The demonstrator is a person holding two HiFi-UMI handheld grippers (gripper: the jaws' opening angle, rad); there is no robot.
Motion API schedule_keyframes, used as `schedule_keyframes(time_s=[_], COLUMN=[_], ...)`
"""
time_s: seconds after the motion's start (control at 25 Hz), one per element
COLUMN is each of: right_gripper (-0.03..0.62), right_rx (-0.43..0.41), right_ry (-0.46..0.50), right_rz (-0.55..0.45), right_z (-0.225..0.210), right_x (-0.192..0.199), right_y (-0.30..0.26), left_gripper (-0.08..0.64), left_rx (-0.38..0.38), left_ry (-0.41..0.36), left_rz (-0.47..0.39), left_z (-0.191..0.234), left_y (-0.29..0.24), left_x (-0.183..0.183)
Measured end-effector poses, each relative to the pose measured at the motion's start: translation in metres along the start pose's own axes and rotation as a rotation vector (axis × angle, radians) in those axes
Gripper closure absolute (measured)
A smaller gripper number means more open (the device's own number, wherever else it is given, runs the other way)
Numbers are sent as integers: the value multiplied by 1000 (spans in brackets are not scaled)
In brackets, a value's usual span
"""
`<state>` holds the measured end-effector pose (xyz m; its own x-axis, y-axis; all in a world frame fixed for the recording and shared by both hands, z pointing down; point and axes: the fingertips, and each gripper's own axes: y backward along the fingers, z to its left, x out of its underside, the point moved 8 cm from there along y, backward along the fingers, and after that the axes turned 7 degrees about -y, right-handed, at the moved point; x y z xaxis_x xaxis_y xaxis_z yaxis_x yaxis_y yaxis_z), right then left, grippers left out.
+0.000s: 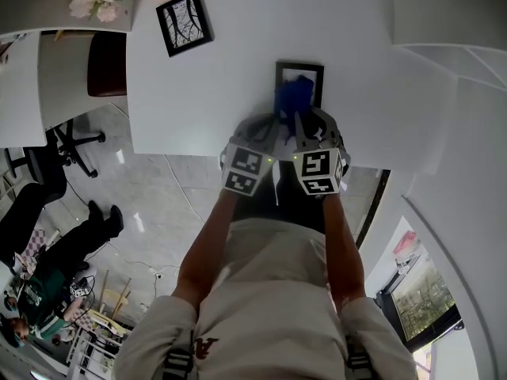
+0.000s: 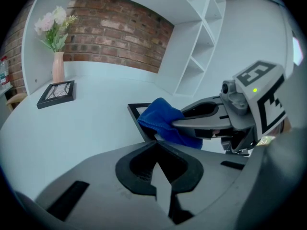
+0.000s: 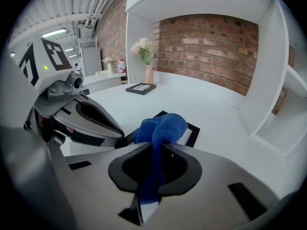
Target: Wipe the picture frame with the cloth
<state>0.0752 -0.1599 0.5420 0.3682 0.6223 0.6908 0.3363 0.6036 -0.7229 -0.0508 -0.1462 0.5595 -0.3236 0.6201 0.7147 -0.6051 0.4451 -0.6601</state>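
2 grippers, side by side at the near edge of the picture frame (image 1: 314, 70). The right gripper (image 3: 154, 147) has its jaws pinched tight on the cloth (image 3: 161, 125): 1 cloth, blue, a strip running down between the jaws w/ the rest bunched in a lump past the tips. The left gripper (image 2: 156, 142) has its jaws pressed together w/ nothing between them. Its tips sit just beside the frame's near corner, close to the cloth; can't tell if they touch either.

The cloth lump sits over the frame's near half and hides most of that part. The black border and a bit of the white inside show at the far side.

Frames: 2. The picture frame lies flat on the white table (image 1: 238, 93), close to the person's edge. The second frame (image 1: 184, 22) is also black and also flat, well apart from the picture frame, farther back and to its left, turned at an angle.

1 vase (image 2: 58, 67), slim and pinkish, holds pale pink flowers (image 2: 53, 25). It stands beyond the second frame, farther from the picture frame than anything else on the table.

Past the picture frame's far side is a brick wall (image 2: 115, 37). White shelves (image 2: 201, 47) rise to the frame's right. Off the table, well left of the frame, are 1 black office chair (image 1: 73, 145) on the tiled floor and 1 person (image 1: 55, 267) seated lower down.
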Motion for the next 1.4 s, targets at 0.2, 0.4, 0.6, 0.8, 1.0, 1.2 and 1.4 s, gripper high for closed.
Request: schedule_keyframes(time_s=[0.2,0.4,0.6,0.8,1.0,1.2,1.4], right_gripper=[557,557,557,557,557,557,557], right_rx=[18,54,76,107,151,178,217], right_ry=[6,-3,-13,-38,-73,-54,-57], right_rz=[2,10,2,0,17,30,17], right_z=[-6,-15,-23,-32,-47,-56,-68], right_x=[2,5,7,12,23,29,30], right_y=[5,11,16,22,27,32,45], left_gripper=[558,558,558,558,558,558,558], left_rx=[-1,-3,-8,-9,-16,-20,-24], left_ry=[1,4,9,6,1,-14,-29], left_rz=[0,2,0,1,0,6,15], left_z=[-2,0,1,1,1,0,0], left_y=[-1,-1,-1,-1,-1,-1,-2], left_x=[0,1,1,1,0,0,0])
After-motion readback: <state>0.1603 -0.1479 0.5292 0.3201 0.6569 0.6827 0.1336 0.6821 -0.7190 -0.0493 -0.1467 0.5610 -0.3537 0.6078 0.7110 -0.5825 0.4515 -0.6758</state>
